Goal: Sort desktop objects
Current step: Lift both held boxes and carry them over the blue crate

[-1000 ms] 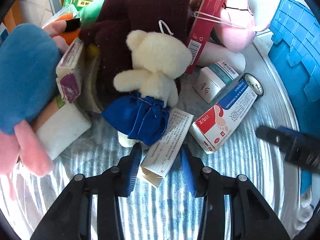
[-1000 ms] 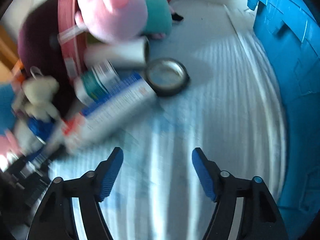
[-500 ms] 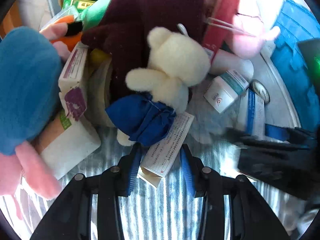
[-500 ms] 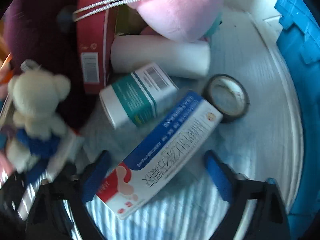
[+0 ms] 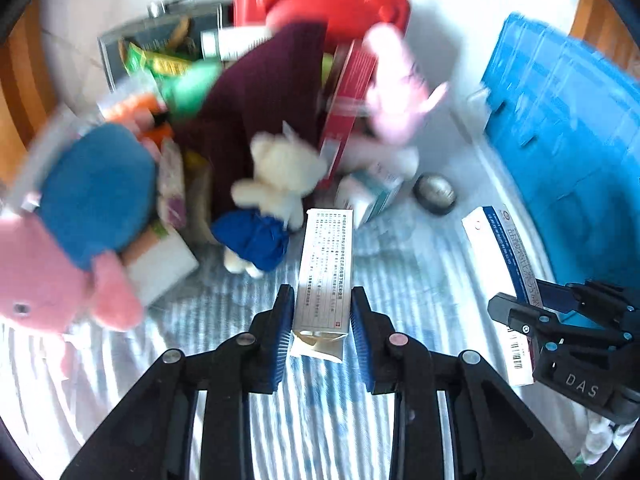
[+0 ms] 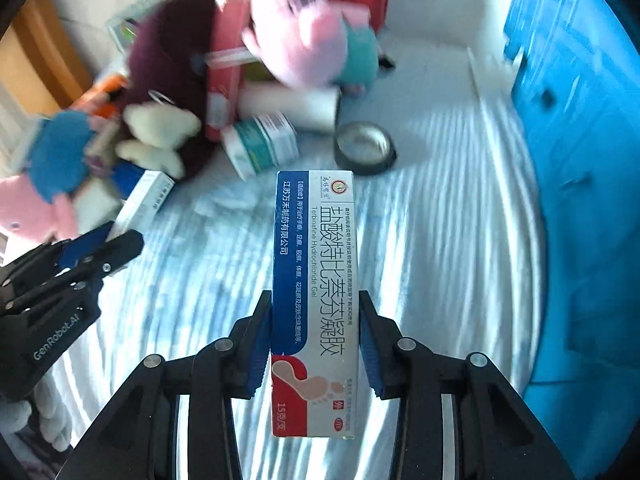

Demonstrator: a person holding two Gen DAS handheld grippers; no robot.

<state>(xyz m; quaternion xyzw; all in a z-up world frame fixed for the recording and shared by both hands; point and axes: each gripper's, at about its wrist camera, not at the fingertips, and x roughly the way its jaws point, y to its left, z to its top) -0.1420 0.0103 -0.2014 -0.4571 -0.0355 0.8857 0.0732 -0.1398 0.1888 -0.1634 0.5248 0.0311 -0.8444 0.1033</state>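
Right wrist: fingers [image 6: 314,344] now tight on gel box [image 6: 314,280], formerly apart.

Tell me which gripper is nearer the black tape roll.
Right, by a small margin. The right gripper, shut on the blue-and-white gel box, points just left of the black tape roll. The left gripper, holding a white box, sits farther left.

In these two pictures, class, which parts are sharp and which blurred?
Left wrist view: the white box in the left tool is sharp, the toy pile smeared. Right wrist view: the gel box reads clearly, the pink pig blurs.
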